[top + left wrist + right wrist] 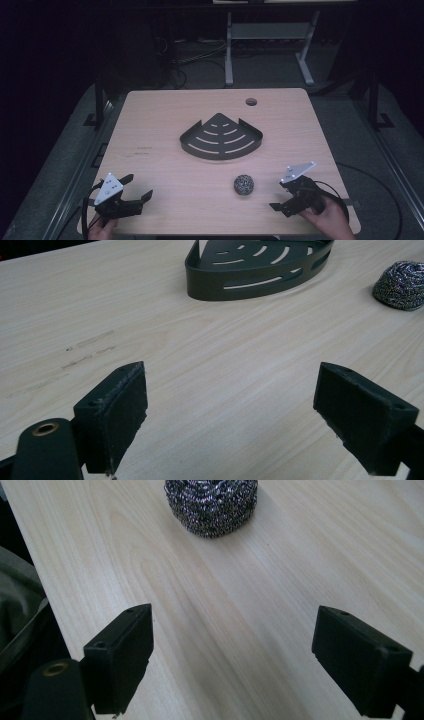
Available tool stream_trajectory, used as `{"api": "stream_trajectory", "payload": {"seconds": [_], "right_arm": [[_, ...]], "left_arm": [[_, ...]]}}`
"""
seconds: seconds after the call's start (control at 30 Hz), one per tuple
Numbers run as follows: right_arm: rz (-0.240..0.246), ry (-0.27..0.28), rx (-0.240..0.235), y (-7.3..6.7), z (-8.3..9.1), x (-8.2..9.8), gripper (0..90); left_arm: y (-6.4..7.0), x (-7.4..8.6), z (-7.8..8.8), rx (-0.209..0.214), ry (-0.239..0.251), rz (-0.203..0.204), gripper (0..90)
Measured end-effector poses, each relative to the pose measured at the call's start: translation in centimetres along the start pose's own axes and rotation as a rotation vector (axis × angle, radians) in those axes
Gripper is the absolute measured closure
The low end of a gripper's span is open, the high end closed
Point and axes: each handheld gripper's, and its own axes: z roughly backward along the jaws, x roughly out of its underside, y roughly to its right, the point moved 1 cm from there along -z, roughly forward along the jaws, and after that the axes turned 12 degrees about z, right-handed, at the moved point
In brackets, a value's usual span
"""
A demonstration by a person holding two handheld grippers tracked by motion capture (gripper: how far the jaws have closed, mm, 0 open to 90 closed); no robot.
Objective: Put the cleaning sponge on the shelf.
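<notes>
A dark metal corner caddy (220,137) with slotted floor sits in the middle of the light wooden table (160,112). A steel-wool scrubber ball (243,184) lies in front of it, toward the right. My left gripper (140,185) rests near the front left edge, open and empty, and points toward the caddy (260,270) with the scrubber (400,285) off to its right. My right gripper (279,196) is at the front right, open and empty, aimed at the scrubber (211,505) a short way ahead. The jaws of both the left gripper (230,410) and the right gripper (232,655) stand wide apart over bare wood.
A round cable hole (251,101) is near the table's back right. Faint scuff marks (142,151) lie left of the caddy. A grey desk frame (270,45) and loose cables stand on the dark floor behind. The table's front edge is close to both hands.
</notes>
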Motion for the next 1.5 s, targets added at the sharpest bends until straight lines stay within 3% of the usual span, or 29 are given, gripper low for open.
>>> {"api": "stream_trajectory", "payload": {"seconds": [1.5], "right_arm": [[0.096, -0.025, -0.081, 0.5, -3.0, -5.4, 15.5]], "left_arm": [[-0.3, -0.1, 0.2, -0.005, 0.011, 0.007, 13.3]]}}
